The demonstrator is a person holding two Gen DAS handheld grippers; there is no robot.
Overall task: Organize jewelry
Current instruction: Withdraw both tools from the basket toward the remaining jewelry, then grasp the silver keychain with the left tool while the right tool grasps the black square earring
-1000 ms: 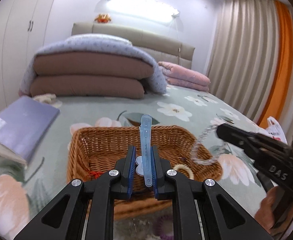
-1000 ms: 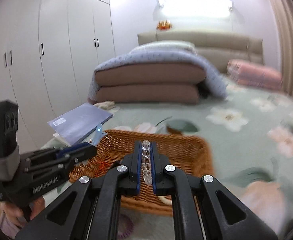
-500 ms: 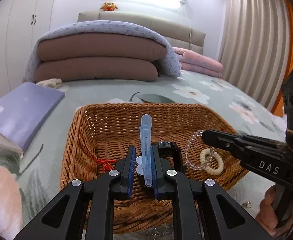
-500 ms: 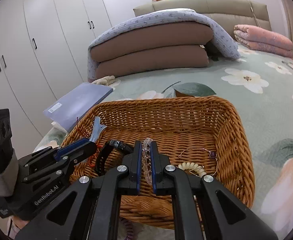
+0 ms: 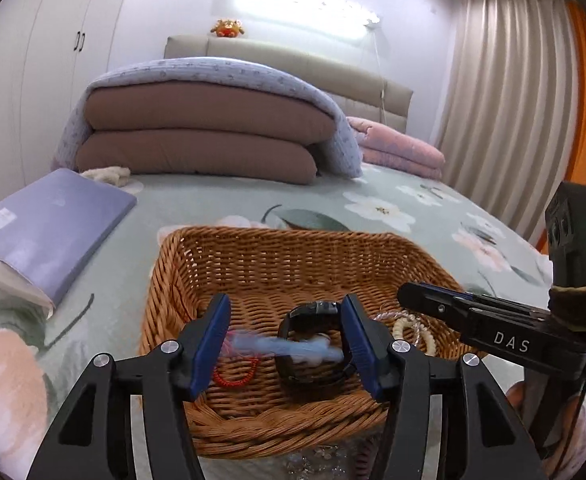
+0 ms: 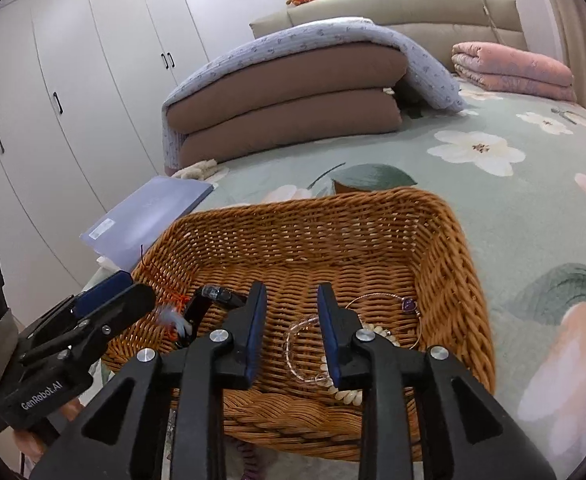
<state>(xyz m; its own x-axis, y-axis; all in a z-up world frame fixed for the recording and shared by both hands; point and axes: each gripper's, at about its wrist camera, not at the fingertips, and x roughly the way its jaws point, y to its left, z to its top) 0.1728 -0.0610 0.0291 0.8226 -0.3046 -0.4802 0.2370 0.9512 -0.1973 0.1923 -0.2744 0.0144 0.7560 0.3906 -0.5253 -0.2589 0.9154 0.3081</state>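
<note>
Flanking wicker basket [image 6: 445, 240] — purple folder [image 5: 49, 232], folded quilts [image 5: 205, 132]

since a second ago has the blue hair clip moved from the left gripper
Yes. The blue hair clip has left the opening left gripper, where it stood upright, and now shows as a sideways blur dropping into the wicker basket.
</note>
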